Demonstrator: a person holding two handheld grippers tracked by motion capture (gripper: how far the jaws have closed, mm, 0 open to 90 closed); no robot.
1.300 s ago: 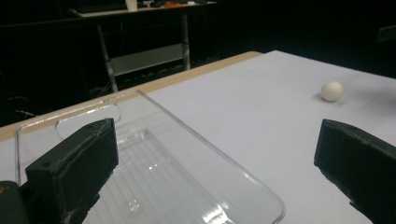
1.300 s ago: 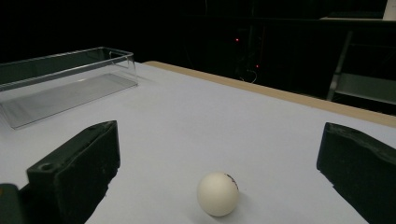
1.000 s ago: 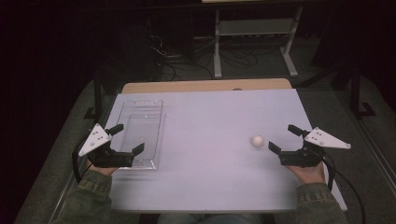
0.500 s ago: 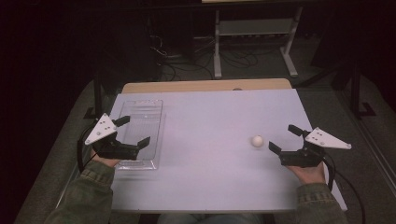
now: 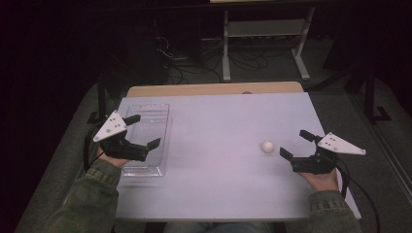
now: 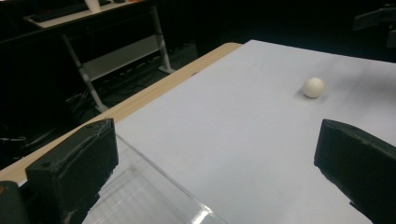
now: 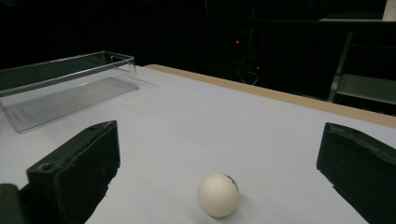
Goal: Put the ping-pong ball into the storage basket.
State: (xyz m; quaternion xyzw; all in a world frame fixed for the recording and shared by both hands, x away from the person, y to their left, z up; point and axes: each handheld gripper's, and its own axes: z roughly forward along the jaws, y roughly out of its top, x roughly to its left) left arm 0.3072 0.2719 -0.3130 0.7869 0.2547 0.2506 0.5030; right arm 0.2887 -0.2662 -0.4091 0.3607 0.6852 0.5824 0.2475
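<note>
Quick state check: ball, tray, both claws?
ball: loose on the table, just ahead of the right claw, not gripped
tray: clear, upright, empty, at the table's left edge
left claw: open, over the tray, holding nothing
right claw: open, jaws pointed at the ball, holding nothing

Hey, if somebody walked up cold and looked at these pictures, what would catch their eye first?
Probably the small white ball, alone on the pale table just ahead of the open right gripper. Next, the clear plastic tray at the table's left edge, with the open left gripper above it. Everything around the table is dark.
</note>
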